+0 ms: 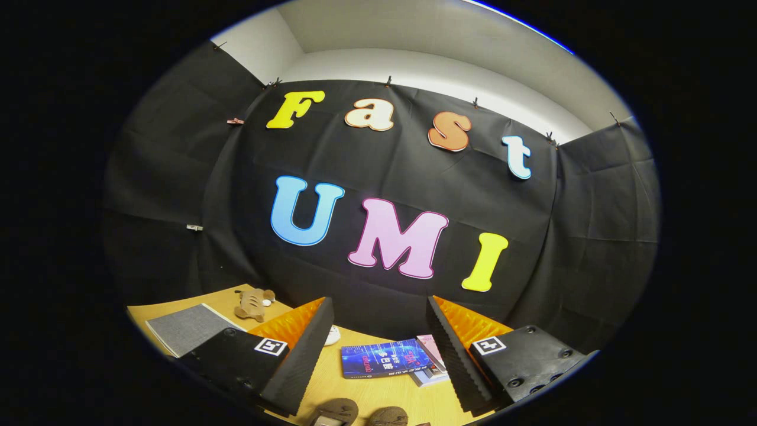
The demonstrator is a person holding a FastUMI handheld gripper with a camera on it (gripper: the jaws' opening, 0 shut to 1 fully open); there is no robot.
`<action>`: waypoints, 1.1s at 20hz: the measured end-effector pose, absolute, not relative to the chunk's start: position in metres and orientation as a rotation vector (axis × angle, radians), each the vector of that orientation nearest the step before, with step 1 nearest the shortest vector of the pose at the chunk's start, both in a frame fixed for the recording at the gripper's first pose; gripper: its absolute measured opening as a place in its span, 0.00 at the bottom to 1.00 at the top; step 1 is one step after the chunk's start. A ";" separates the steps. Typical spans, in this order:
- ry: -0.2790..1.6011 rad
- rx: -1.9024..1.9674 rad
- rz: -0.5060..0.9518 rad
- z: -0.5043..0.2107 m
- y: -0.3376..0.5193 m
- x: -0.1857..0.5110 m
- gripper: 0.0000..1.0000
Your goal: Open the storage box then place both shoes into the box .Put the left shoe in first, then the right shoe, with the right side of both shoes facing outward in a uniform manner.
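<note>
booth wall (378,177): black cloth, creased in squares, pinned along its top with small clips; above it a pale plain wall and ceiling.

table (361,396): light wood-grain top, flat, running under your gripper and back to the cloth.

gripper (378,349): your two fingers stand wide apart with nothing clamped between them. each finger (304,355) is a wedge with a ridged, saw-toothed inner pad, and each carries a small square marker on its body.

grey mat (186,328): a flat rectangle of woven-looking fabric, lying on the table beyond your left finger.

books (393,360): a small stack between your fingers and a little ahead of them; the top one has a glossy blue cover, with a paler cover showing beneath and to the right.

shoes (358,414): two brown rounded shapes, side by side and slightly apart, on the table between your fingers and nearer to you than the books. you see only their upper ends, cut off below, so which way they point and how their long axes lie cannot be told. the left one shows a pale patch.

plush toy (254,303): soft, tan, lumpy, by the cloth beyond the mat.

white object (332,336): small, rounded, just behind your left finger; what it is cannot be told.
</note>
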State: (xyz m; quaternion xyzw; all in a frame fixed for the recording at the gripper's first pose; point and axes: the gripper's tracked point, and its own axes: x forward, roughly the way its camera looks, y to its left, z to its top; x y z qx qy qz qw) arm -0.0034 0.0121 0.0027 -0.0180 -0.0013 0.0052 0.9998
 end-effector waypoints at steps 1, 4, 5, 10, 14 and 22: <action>0.002 -0.033 0.009 0.002 0.012 -0.002 0.97; 0.006 -0.021 0.014 0.001 0.016 -0.001 0.97; 0.010 -0.013 0.030 0.000 0.020 0.001 0.97; 0.068 0.253 0.429 0.003 0.112 -0.007 0.96; 0.192 0.474 0.662 -0.018 0.154 -0.016 0.95; 0.633 0.873 0.803 -0.139 0.211 -0.017 0.93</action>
